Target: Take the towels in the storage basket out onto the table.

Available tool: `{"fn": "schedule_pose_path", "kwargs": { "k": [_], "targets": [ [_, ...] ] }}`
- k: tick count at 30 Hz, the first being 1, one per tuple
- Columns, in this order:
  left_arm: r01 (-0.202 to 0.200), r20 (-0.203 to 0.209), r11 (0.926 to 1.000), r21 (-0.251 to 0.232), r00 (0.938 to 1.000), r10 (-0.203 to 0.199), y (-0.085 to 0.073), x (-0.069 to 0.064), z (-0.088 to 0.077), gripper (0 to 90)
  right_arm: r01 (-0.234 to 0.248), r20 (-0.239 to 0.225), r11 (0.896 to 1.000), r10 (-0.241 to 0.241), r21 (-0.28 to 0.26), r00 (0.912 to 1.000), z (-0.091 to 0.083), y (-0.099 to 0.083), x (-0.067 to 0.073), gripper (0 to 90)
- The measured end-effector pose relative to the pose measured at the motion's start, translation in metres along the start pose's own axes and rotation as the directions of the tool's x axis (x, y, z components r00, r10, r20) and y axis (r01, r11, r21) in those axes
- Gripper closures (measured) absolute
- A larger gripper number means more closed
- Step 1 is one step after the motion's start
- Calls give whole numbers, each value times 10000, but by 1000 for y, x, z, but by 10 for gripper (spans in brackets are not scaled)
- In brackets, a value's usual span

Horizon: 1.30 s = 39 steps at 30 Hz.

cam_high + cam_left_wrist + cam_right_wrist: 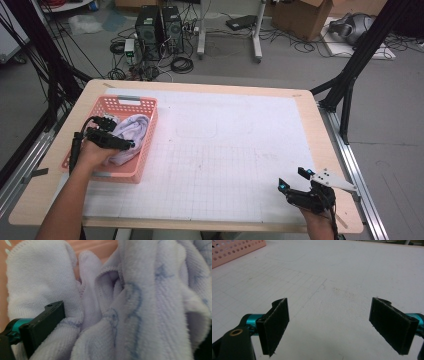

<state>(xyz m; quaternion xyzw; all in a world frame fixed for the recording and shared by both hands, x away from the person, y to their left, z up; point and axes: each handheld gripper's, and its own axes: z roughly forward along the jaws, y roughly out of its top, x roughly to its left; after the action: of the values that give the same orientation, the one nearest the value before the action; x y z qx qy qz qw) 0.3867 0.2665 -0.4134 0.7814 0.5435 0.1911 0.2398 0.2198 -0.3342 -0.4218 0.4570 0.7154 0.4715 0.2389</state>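
A pink perforated basket point(116, 173) stands at the table's left side with a crumpled pale lavender towel point(134, 129) in it. My left gripper point(123, 144) reaches into the basket and rests on the towel. In the left gripper view the towel point(140, 290) bulges between widely spread jaws, one black finger point(42, 326) showing at lower left, and the gripper point(126, 326) stands open. My right gripper point(293, 179) hovers near the table's front right corner, open with nothing between its pads point(275, 326); its own view has the gripper point(331, 315) over the bare mat.
A white gridded mat point(225, 150) covers most of the wooden table point(305, 107). The basket's corner point(234, 251) shows far off in the right gripper view. Computer towers point(159, 27), cables and a cardboard box point(305, 17) sit on the floor beyond.
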Motion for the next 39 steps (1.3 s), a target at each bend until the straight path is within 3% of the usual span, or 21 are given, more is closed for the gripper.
{"fn": "schedule_pose_path", "kwargs": {
  "k": [4, 7, 10, 11, 12, 14, 19, 20, 22, 23, 30, 32, 35, 38, 39],
  "targets": [
    [-87, -172, 9999, 131, 9998, 90, 1, 0, 2, 17, -15, -9, 10000, 15, 62, 10000, 1, -1, -1, 152],
    [-70, -560, 9999, 88, 9984, 75, 2, -2, 4, 18, 0, -47, 9999, 1, 115, 10000, 1, -1, -2, 152],
    [-257, -500, 9997, -2, 9984, 256, 2, -2, 2, 47, -37, -17, 9999, 37, 135, 10000, 1, -1, -2, 152],
    [-341, -424, 9994, -91, 9985, 336, 1, 0, 1, 138, -46, -16, 9999, 46, 120, 10000, 2, -1, -2, 152],
    [-403, -350, 9991, -126, 9986, 399, 1, 2, -1, 138, -46, -16, 9999, 46, 120, 10000, 2, -1, -2, 152],
    [-333, -281, 9992, -226, 9991, 327, 0, 4, -2, 233, -26, -24, 9999, 27, 154, 10000, 2, -1, -2, 152],
    [-606, -269, 9979, -231, 9978, 600, 1, 1, -3, 404, -118, -32, 9998, 118, 163, 9999, 1, -1, -1, 153],
    [-677, -200, 9975, -215, 9975, 673, 1, 0, -3, 506, -60, -34, 9999, 60, 131, 10000, 1, -1, -2, 153],
    [-745, -159, 9970, -217, 9971, 742, 2, -1, -4, 543, -60, -39, 9999, 61, 136, 10000, 1, -1, -2, 153],
    [-705, -80, 9972, -258, 9975, 704, 2, -1, -4, 592, -52, -62, 9999, 53, 133, 10000, 1, -1, -2, 153],
    [175, 516, 9957, -913, 9986, -128, 0, 7, -12, 655, -219, -16, 9997, 219, 121, 9998, 0, -1, -4, 153],
    [479, 678, 9897, -1346, 9969, -390, -1, 11, -17, 656, -209, 7, 9997, 209, 126, 9998, 0, -1, -4, 154],
    [943, 886, 9742, -2052, 9931, -775, -2, 15, -24, 658, -257, 19, 9996, 257, 99, 9997, -1, -1, -5, 154],
    [1338, 1204, 9523, -2742, 9873, -1040, -3, 18, -32, 658, -356, 28, 9993, 356, 78, 9994, -2, -1, -5, 154],
    [1519, 1362, 9409, -3026, 9840, -1151, -4, 18, -35, 658, -356, 28, 9993, 356, 78, 9994, -2, -1, -5, 154]
  ]
}}
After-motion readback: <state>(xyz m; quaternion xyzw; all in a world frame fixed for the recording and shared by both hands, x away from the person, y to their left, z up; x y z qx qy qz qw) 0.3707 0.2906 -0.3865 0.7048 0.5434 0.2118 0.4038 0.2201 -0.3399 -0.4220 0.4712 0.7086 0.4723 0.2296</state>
